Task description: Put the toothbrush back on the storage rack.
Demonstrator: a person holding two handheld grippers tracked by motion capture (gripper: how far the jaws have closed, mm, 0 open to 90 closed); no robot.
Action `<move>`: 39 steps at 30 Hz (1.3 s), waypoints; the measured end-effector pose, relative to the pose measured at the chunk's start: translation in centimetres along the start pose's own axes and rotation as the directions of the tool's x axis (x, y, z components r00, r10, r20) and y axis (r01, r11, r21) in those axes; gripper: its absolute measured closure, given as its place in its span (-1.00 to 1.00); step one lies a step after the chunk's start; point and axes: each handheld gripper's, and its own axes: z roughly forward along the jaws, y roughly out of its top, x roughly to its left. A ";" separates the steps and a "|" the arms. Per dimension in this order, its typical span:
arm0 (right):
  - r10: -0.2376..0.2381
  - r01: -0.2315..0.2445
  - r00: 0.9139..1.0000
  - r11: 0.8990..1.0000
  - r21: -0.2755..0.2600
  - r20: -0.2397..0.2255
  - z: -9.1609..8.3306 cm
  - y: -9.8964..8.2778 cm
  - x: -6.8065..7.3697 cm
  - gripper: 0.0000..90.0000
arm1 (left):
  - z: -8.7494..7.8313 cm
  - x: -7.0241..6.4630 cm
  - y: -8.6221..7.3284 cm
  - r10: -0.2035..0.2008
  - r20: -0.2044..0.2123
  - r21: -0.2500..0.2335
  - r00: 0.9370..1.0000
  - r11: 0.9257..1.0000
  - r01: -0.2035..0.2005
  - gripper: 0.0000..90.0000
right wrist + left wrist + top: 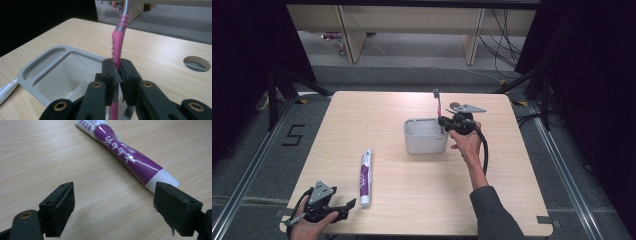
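- While the right gripper (117, 75) was clenched on the pink and grey plastic toothbrush (117, 47), it held the brush upright over the near edge of the grey plastic tub (40, 67) with rounded corners.
- The lower end of the toothbrush hung down at the tub's rim, so the brush looked only partly put away; it had yet to be let go.
- The tub looked bare inside.
- The left gripper (113, 206) was released, with its jaws wide apart and nothing between them, low over the pale wooden table (412, 200).
- The purple and white toothpaste tube (127, 155) lay flat on the table, its white cap end just beside one jaw, well apart from the tub.
- It looked like the tube was next to be picked up and carried to the tub.
- The tube had white writing on the purple part, but the words were too hard to read.
- A black "5" (293, 135) was marked on the grey floor left of the table.
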 end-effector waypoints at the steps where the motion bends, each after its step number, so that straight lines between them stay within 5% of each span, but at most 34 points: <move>1: 0.002 -0.002 1.000 1.000 -0.003 0.001 -0.1 0.0 0.0 0.80 | 0.0 0.0 0.0 0.002 0.000 0.002 1.000 1.000 -0.002 -0.62; 2: -0.013 0.013 1.000 1.000 -0.008 -0.003 0.0 0.0 -0.1 0.79 | 0.1 -0.2 0.0 -0.021 0.000 -0.019 1.000 1.000 0.021 -0.62; 4: 0.034 -0.034 0.999 0.999 -0.012 0.009 -0.1 0.0 0.3 0.80 | 0.2 -0.3 0.0 -0.032 0.001 -0.032 0.999 0.999 0.032 -0.62; 5: 0.016 -0.016 1.000 1.000 -0.008 0.002 -0.2 0.0 0.1 0.79 | 0.0 0.0 0.0 0.003 0.000 0.001 1.000 1.000 -0.003 -0.62; 7: 0.023 -0.023 1.000 1.000 -0.005 0.001 -0.4 0.1 0.1 0.74 | 0.2 -0.2 0.0 -0.027 0.001 -0.026 1.000 0.999 0.027 -0.62; 12: 0.018 -0.018 1.000 1.000 -0.017 0.001 -1.0 0.3 0.1 0.56 | 0.1 -0.2 0.0 -0.024 0.000 -0.025 1.000 0.999 0.024 -0.62; 16: 0.003 -0.002 1.000 0.999 -0.035 0.031 -2.1 0.5 0.2 0.46 | 0.1 -0.2 0.0 -0.026 -0.001 -0.023 1.000 0.999 0.026 -0.62; 17: -0.035 0.038 0.997 0.999 -0.034 0.063 -2.8 0.5 0.2 0.43 | 0.1 -0.1 0.0 -0.022 -0.004 -0.018 1.000 1.000 0.022 -0.62; 26: -0.027 0.030 0.997 0.999 -0.040 0.069 -5.8 -0.2 0.2 0.16 | -0.1 0.1 -0.1 -0.007 -0.014 0.005 1.000 1.000 0.007 -0.62; 29: 0.016 -0.013 0.998 0.999 -0.041 0.065 -6.9 -0.8 0.7 0.09 | -0.1 0.1 -0.1 -0.010 -0.012 0.001 1.000 1.000 0.010 -0.62; 39: 0.004 -0.004 0.998 1.000 -0.003 0.056 -9.4 -3.0 1.4 -0.11 | -0.2 0.1 -0.1 -0.005 -0.011 -0.004 1.000 1.000 0.005 -0.62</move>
